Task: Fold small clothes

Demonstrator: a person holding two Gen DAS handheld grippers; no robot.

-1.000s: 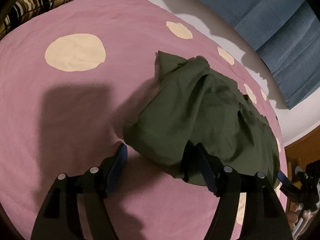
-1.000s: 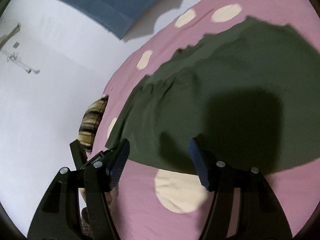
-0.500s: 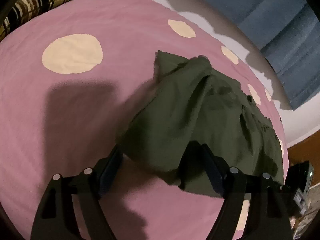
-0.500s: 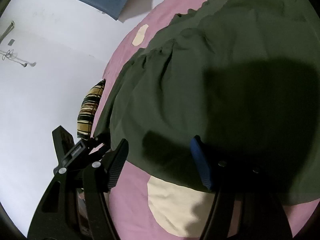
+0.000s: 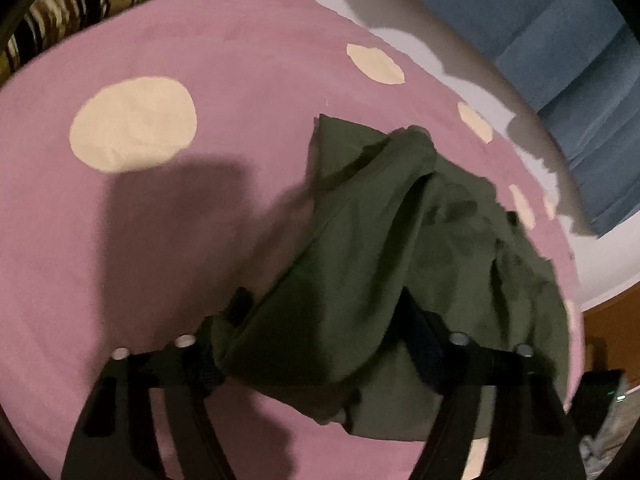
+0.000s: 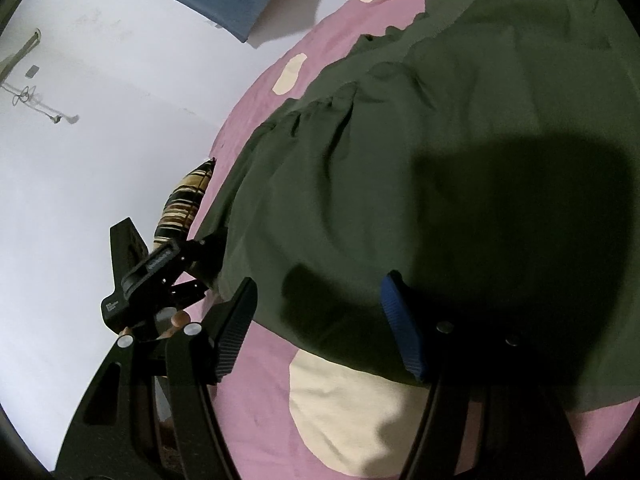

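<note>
On the pink bedspread (image 5: 168,240) with cream dots, the dark green garment (image 5: 372,264) lies rumpled, one end bunched and raised toward the far side in the left wrist view. The left hand-held gripper (image 5: 320,332) has its jaws on either side of the garment's near edge and they are closing, with cloth draped between them and over the left finger; the pads do not yet press the fabric flat. The right hand-held gripper (image 6: 320,320) is held with its jaws apart over the garment's (image 6: 420,160) near hem, its blue-padded finger (image 6: 400,332) lying on the cloth, nothing clamped. A striped cushion (image 6: 184,200) sits at the bed's far edge, beside the white wall (image 6: 100,180). Blue curtains (image 5: 560,60) hang beyond.
</note>
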